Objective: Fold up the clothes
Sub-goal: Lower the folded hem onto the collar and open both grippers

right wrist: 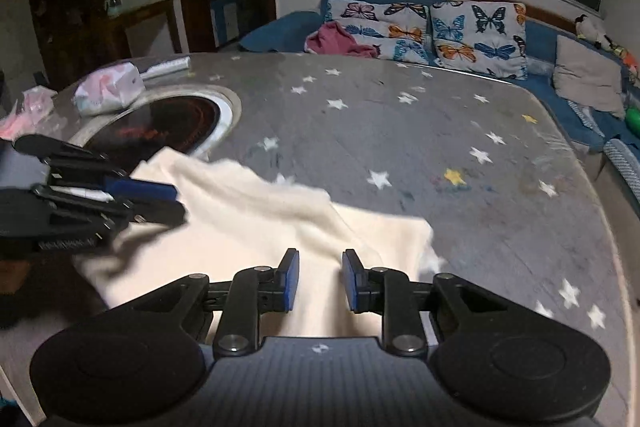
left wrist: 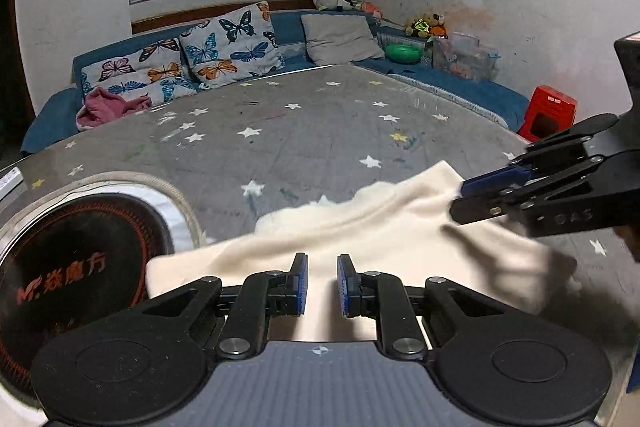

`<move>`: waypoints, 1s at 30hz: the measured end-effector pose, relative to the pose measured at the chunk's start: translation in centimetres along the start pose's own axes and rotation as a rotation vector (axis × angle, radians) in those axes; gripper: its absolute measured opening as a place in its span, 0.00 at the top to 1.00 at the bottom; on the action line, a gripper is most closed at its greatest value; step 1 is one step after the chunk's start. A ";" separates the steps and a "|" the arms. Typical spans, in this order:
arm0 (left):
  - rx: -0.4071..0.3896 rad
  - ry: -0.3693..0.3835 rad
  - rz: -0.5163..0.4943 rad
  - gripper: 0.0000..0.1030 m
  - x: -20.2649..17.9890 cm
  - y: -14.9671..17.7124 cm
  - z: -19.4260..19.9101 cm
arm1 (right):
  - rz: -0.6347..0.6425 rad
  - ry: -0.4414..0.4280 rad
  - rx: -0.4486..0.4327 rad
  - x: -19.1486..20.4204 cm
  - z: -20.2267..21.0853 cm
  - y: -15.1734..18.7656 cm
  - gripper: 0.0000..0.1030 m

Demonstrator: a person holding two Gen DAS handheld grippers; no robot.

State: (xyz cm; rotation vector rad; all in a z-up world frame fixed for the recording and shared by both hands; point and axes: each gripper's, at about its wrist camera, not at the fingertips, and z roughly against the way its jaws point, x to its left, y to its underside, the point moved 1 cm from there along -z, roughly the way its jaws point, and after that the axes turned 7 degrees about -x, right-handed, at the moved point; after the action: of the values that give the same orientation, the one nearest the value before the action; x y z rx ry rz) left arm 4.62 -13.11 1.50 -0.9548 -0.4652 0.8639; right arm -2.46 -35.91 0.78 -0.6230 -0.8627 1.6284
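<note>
A cream garment (left wrist: 380,227) lies rumpled on the grey star-patterned table cover (left wrist: 300,131), near the front edge. My left gripper (left wrist: 322,283) hovers over its near-left part, open, with cloth showing under the gap between its blue pads. My right gripper (left wrist: 458,203) reaches in from the right over the garment's far-right corner. In the right wrist view the right gripper (right wrist: 320,279) is open above the cream garment (right wrist: 248,215). The left gripper (right wrist: 178,203) comes in from the left at the cloth's edge. Whether either pad touches the fabric is unclear.
A round black induction cooker (left wrist: 72,259) is set into the table just left of the garment. A tissue pack (right wrist: 110,89) lies beyond it. A blue sofa with butterfly pillows (left wrist: 232,45), a pink garment (left wrist: 108,107) and toys wraps the far side. A red box (left wrist: 550,113) stands at the right.
</note>
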 end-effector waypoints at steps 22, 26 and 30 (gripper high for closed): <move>-0.031 -0.044 0.149 0.83 1.9 -1.1 -2.0 | -0.040 0.007 0.000 1.3 -5.0 -2.0 0.86; 0.004 -0.060 0.180 0.83 2.8 -0.9 -3.0 | -0.038 0.016 0.003 1.5 -5.3 -1.9 0.86; -0.012 -0.051 0.198 0.83 3.0 -0.9 -2.5 | -0.037 0.024 0.007 1.7 -5.7 -1.9 0.86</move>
State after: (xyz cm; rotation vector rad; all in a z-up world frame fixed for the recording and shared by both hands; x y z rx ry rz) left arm 8.55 -12.23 0.90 -1.0034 -0.4248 1.0670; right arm 2.68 -32.83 -1.03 -0.6174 -0.8457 1.5874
